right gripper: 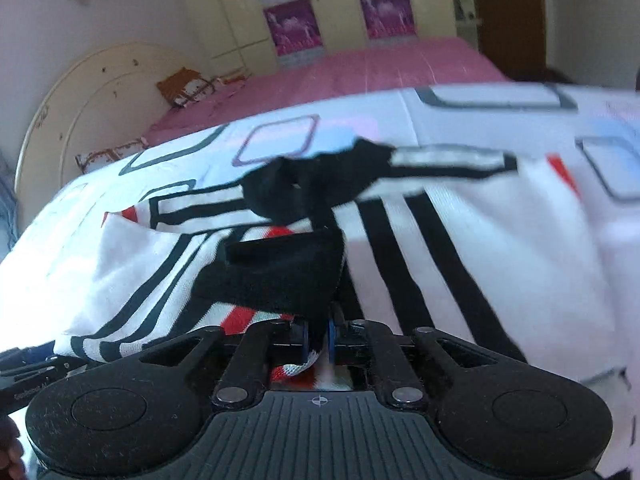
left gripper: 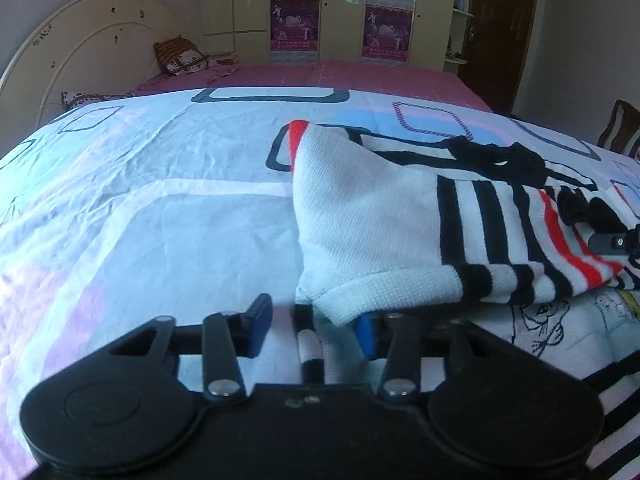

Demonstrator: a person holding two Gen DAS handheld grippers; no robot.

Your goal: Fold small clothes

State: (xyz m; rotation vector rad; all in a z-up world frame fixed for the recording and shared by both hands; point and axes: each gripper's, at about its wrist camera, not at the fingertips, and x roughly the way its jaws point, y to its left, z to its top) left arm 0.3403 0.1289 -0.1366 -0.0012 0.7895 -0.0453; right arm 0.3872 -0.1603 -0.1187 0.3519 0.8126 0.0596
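A small white garment (left gripper: 372,220) with black and red stripes and a black collar lies partly folded on the patterned bedsheet (left gripper: 160,200). My left gripper (left gripper: 316,326) is open at the garment's near left corner; a white cuff hangs over its right finger. My right gripper (right gripper: 318,340) is shut on a striped fold of the same garment (right gripper: 460,248), with black collar fabric bunched just in front. The right gripper's tip also shows at the far right of the left wrist view (left gripper: 612,240).
A second white cloth with cartoon drawings (left gripper: 568,320) lies under the garment at the right. A pink bedspread (left gripper: 320,76), pillows (left gripper: 184,56) and a cream headboard (left gripper: 80,48) are beyond; cupboards (left gripper: 340,8) stand against the back wall.
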